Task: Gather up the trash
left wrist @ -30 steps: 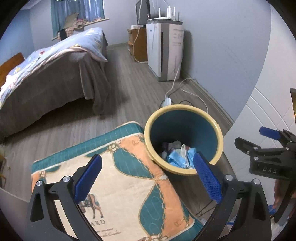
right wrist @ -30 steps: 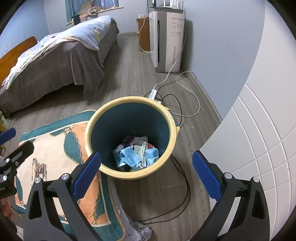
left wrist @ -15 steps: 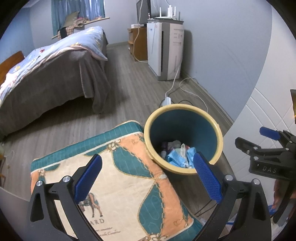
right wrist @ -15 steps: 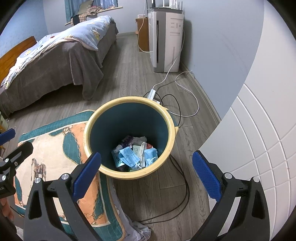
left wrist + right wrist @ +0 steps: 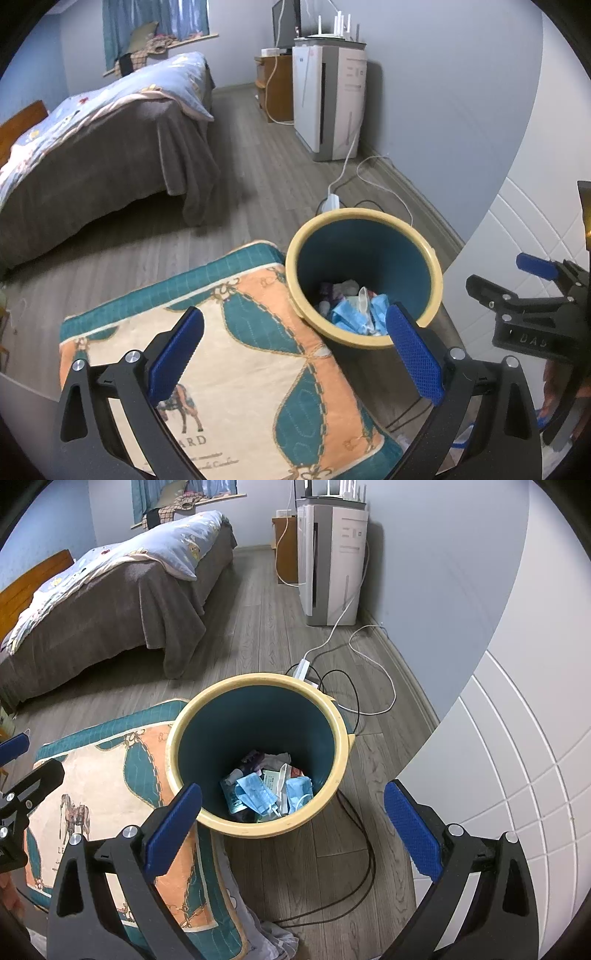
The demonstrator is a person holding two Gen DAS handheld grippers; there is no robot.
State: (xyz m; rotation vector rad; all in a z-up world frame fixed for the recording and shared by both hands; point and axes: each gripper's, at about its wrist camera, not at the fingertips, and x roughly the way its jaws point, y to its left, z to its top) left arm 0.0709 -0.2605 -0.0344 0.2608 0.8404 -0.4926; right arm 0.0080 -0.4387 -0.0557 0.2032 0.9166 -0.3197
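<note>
A teal waste bin with a cream rim (image 5: 364, 218) (image 5: 258, 681) stands on the wooden floor. Inside lies trash (image 5: 269, 788) (image 5: 354, 310): blue face masks, paper scraps and small wrappers. My left gripper (image 5: 295, 356) hovers open above the patterned cushion (image 5: 236, 354), just left of the bin, with nothing between its blue pads. My right gripper (image 5: 293, 829) is open too, held above the bin's near rim and empty. The right gripper (image 5: 532, 291) also shows at the right edge of the left wrist view.
A bed with a grey blanket (image 5: 110, 590) fills the left. A white air purifier (image 5: 328, 561) stands by the wall, with a power strip (image 5: 301, 670) and cables (image 5: 354, 834) on the floor around the bin. A white panelled door (image 5: 517, 775) is on the right.
Both grippers have drifted slightly, so the bin sits a touch lower and nearer in the views. Both stay open and empty.
</note>
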